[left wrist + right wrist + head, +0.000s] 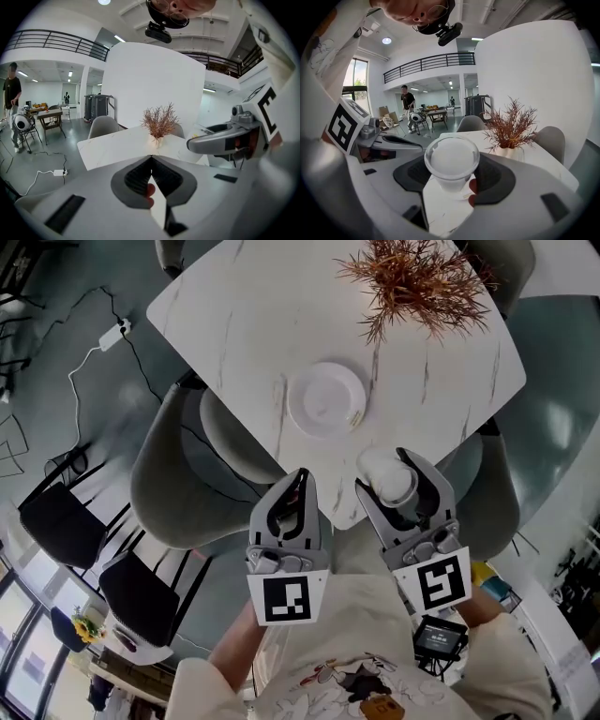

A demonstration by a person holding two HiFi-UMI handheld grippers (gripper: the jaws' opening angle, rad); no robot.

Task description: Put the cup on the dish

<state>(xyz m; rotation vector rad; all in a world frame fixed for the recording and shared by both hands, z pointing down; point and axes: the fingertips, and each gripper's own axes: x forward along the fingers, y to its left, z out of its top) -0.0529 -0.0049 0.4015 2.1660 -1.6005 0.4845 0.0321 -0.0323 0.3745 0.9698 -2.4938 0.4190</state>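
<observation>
Right hand-held gripper [382, 471]: jaws spread wide and pinching the cup [394, 482] by its sides, mouth up. The cup sits over the near corner of the white marbled surface [244, 324], just inside the edge. Whether its base touches the marble cannot be told.

Left hand-held gripper [302, 474]: jaws pressed together with nothing between them. Its tips are at the near-left edge of the surface, just beside the right one.

Dish [325, 399]: round and white, near the middle of the surface, beyond the cup and slightly to its left, apart from it. Bare marble lies between the two and runs all round the dish out to the left corner.

Dried plant [417, 282]: stands in a pale vase [506, 151] toward the far right corner. Its lowest twigs reach toward the dish without touching it.

Grey chairs: one is tucked under the near-left edge [164, 479] and one under the near-right edge [492, 498], flanking the corner where both grippers work.

Floor [56, 427]: a white cable and power strip [112, 334] lie to the left, well apart from the surface.

Person [408, 101]: stands far back in the room.
</observation>
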